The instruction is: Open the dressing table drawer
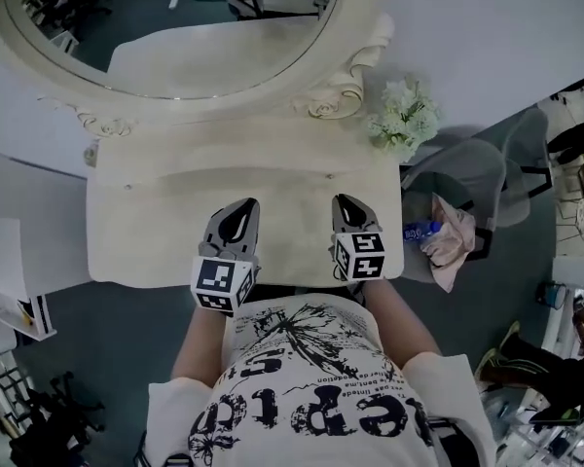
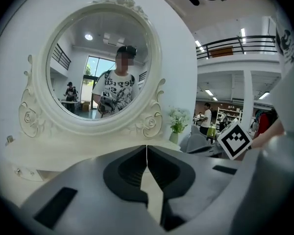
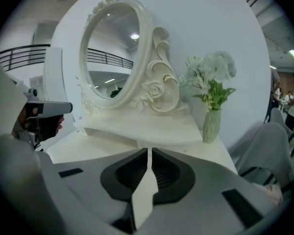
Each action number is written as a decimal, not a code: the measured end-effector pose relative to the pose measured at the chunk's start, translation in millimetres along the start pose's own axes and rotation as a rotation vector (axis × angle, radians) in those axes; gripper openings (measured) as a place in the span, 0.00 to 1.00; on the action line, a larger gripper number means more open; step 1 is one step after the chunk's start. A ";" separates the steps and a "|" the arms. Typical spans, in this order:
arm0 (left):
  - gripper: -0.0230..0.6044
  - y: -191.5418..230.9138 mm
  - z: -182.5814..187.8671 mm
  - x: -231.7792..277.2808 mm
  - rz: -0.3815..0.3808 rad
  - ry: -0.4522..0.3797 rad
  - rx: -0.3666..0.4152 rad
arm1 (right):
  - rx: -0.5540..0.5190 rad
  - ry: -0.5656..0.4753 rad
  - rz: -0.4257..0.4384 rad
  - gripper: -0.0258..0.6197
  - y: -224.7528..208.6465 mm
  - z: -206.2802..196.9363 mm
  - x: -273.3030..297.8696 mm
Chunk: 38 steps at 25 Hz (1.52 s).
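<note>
Your left gripper (image 1: 243, 207) and right gripper (image 1: 345, 202) hover side by side over the near half of the cream-painted wooden dressing table (image 1: 141, 236). Their marker cubes sit at its front edge, just ahead of your chest. Both tongs are clenched and hold nothing: in the left gripper view the jaws of the left gripper (image 2: 146, 148) meet along a thin seam, and in the right gripper view those of the right gripper (image 3: 149, 152) are pressed together the same way.

The tabletop between and ahead of the two tools is bare. At the back, the large oval cream-framed mirror (image 1: 39, 61) closes it off. The pale green vase of white flowers (image 1: 404, 120) stands at the back right corner, near your right gripper's side. A grey chair (image 1: 492, 168) with a pink cloth (image 1: 455, 239) draped on it sits just past the table's right edge. A white flat surface (image 1: 24, 197) lies beside the left edge.

A low raised tier (image 1: 234, 178) under the mirror runs left to right across your view, its front facing you, with two small knobs (image 1: 128, 185) set well apart on it. I cannot tell whether that front is the drawer. The face below the tabletop's front edge is hidden by your grippers and body.
</note>
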<state>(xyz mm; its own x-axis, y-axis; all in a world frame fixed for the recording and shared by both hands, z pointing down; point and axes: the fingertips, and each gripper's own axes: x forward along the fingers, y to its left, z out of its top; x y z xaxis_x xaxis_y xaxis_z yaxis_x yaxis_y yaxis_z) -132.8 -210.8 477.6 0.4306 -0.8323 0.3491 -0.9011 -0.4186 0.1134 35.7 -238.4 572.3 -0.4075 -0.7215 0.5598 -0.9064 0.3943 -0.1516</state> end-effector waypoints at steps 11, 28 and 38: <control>0.07 37.9 -37.4 29.9 -0.050 0.059 -0.038 | -0.003 0.136 -0.120 0.24 -24.9 -27.3 83.7; 0.07 38.8 -47.9 35.7 -0.057 0.095 -0.026 | 0.050 0.165 -0.173 0.20 -35.0 -32.8 98.3; 0.07 25.2 -45.9 32.2 -0.075 0.078 -0.022 | 0.062 0.195 -0.143 0.20 -24.9 -49.2 77.8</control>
<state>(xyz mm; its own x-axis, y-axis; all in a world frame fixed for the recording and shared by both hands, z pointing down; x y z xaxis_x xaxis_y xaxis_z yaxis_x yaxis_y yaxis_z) -144.0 -231.4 534.4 0.4920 -0.7679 0.4102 -0.8679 -0.4697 0.1619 32.0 -276.3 659.6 -0.2508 -0.6417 0.7248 -0.9609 0.2561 -0.1057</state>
